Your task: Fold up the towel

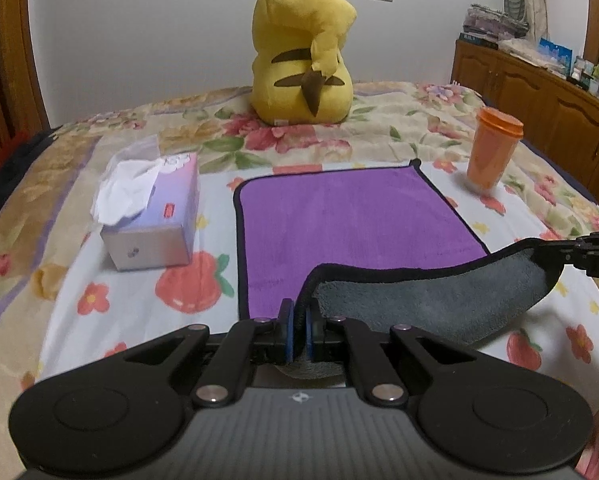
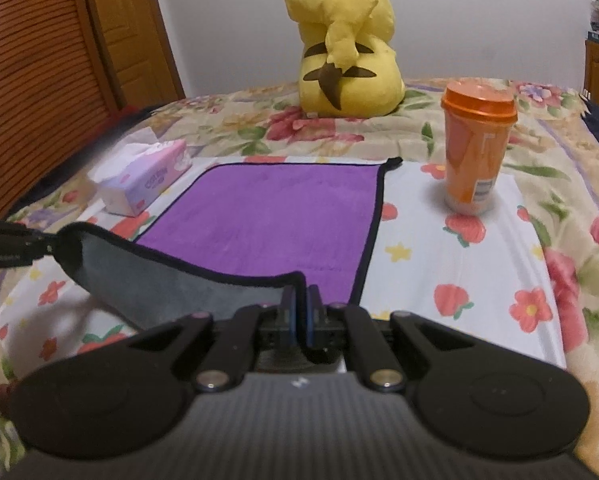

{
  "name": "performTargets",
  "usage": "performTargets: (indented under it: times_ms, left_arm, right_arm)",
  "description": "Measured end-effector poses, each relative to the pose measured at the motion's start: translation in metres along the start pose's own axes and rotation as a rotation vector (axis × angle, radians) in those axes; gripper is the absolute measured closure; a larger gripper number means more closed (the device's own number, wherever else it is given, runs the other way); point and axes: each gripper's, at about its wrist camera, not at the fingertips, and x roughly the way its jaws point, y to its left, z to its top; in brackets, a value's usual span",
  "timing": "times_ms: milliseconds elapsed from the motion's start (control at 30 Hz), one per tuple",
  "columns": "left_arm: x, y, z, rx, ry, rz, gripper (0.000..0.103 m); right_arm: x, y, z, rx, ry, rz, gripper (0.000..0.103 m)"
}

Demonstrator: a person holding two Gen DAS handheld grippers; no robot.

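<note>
I have the left gripper (image 1: 299,312) pinched on the near left corner of the towel (image 1: 339,216), blue pads together with the black hem between them. My right gripper (image 2: 300,300) is clamped the same way on the near right corner. In the left wrist view the right gripper (image 1: 579,252) shows at the right edge, gripping its corner.

The towel is purple on top, grey underneath, black trim. Its far part lies flat on the floral bedspread (image 1: 379,136). The near edge is lifted off the bed between the two grippers and sags in the middle, grey underside (image 1: 439,300) facing me.

A tissue box (image 1: 151,224) sits left of the towel, close but not touching, white tissue sticking out. An orange cup (image 2: 475,148) with lid stands upright to the right of the towel's far right corner, apart from it. A yellow plush toy (image 1: 303,48) sits beyond the towel, back turned to me. A wooden cabinet (image 1: 539,92) is at far right, cluttered on top.
</note>
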Motion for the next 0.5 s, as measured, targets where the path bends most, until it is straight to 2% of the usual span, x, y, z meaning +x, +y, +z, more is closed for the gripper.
performTargets:
  times_ms: [500]
  left_arm:
    - [-0.001, 0.003, 0.021, 0.007, -0.026, 0.003, 0.102]
  right_arm:
    - [0.003, 0.003, 0.022, -0.057, -0.017, -0.028, 0.097]
